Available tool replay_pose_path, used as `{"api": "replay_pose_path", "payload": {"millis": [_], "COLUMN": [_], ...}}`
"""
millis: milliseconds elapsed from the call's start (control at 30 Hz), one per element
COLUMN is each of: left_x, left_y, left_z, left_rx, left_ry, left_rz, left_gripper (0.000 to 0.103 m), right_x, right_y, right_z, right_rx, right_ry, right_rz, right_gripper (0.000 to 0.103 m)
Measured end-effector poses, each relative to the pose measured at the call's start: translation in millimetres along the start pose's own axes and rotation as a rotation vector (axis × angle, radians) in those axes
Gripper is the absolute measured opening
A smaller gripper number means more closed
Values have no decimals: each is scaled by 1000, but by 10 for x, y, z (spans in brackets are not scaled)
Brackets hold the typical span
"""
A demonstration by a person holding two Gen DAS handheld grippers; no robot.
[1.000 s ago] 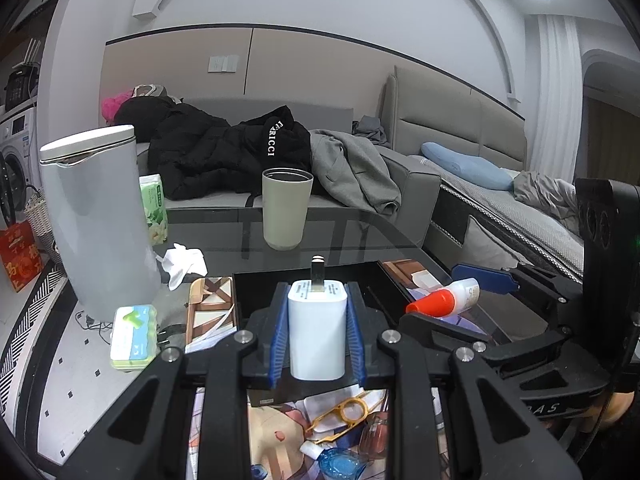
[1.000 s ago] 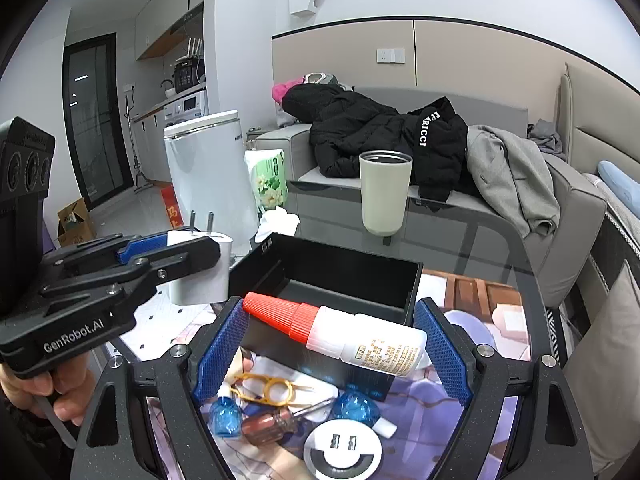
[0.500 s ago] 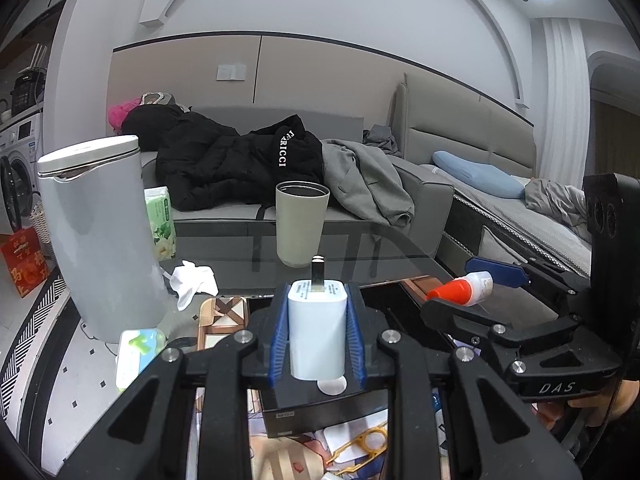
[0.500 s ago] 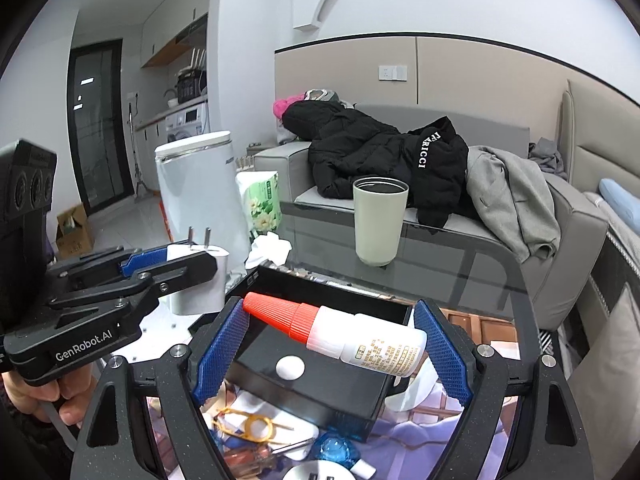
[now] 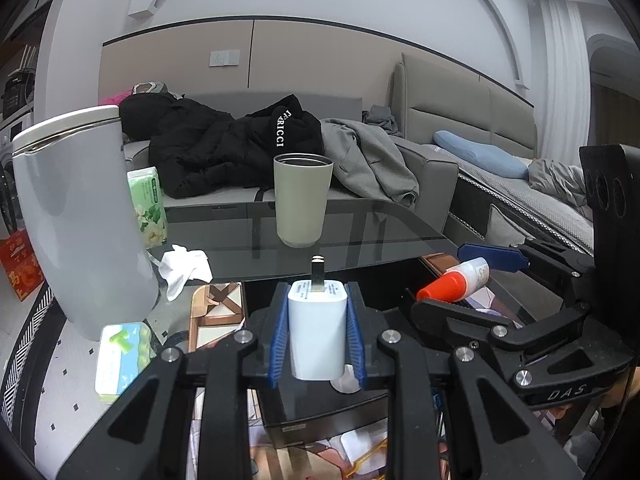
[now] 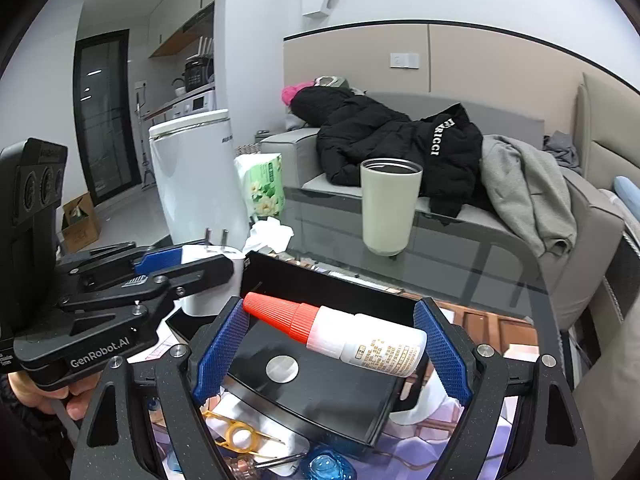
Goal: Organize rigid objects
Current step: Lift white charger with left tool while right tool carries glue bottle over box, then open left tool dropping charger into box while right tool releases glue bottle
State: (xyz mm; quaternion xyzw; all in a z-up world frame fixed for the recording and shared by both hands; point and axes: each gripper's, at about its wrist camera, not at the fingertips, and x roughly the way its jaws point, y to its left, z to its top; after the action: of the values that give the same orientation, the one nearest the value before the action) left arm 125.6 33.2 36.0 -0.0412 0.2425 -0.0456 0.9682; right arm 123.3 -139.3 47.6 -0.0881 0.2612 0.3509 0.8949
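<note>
Mid-task: both grippers loaded, nothing visibly placed in the black box (image 6: 320, 384) yet.
Glass table (image 5: 360, 240) far edge open past the cup (image 5: 303, 199); near side crowded. Left gripper (image 5: 318, 336) clamps white charger (image 5: 317, 332), right gripper (image 6: 328, 344) clamps glue bottle (image 6: 360, 340), both over the box; loose items remain below.

Ahead of you the glass counter (image 5: 360, 236) lies open around the lone tumbler (image 5: 303, 200); the tall white bin (image 5: 80, 220), tissue pack (image 5: 148, 208) and crumpled tissue (image 5: 184, 266) block your left.
</note>
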Motion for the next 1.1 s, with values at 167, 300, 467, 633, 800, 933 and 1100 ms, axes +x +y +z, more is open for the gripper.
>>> {"api": "replay_pose_path", "payload": {"millis": [167,300,467,633,800,933,1100], "left_x": [54,96,119,162,194,212,148], "left_y": [-8,-17,-43,-52,-60,-79,-83], "left_z": [-32,-47,-109,-163,-192,-218,-225], "left_rx": [13,23,36,43,48,57,56], "left_ry": [19,30,46,73,86,100,97], "left_rz": [-1,-7,-11,-5,-10,-14,-23], "left_gripper": [24,24,24,24,24,25,50], "right_x": [103,167,199,278,292,236,42], "right_y": [-9,-20,0,35,29,13,-54], "right_z": [-45,-78,-98,-147,-177,-180,-155], "right_rx": [-15,-16,-12,-17,-13,-3,33], "right_ry": [22,38,37,55,57,45,4], "right_rz": [19,26,41,55,53,47,28], "right_gripper": [86,86,86,86,86,88,100]}}
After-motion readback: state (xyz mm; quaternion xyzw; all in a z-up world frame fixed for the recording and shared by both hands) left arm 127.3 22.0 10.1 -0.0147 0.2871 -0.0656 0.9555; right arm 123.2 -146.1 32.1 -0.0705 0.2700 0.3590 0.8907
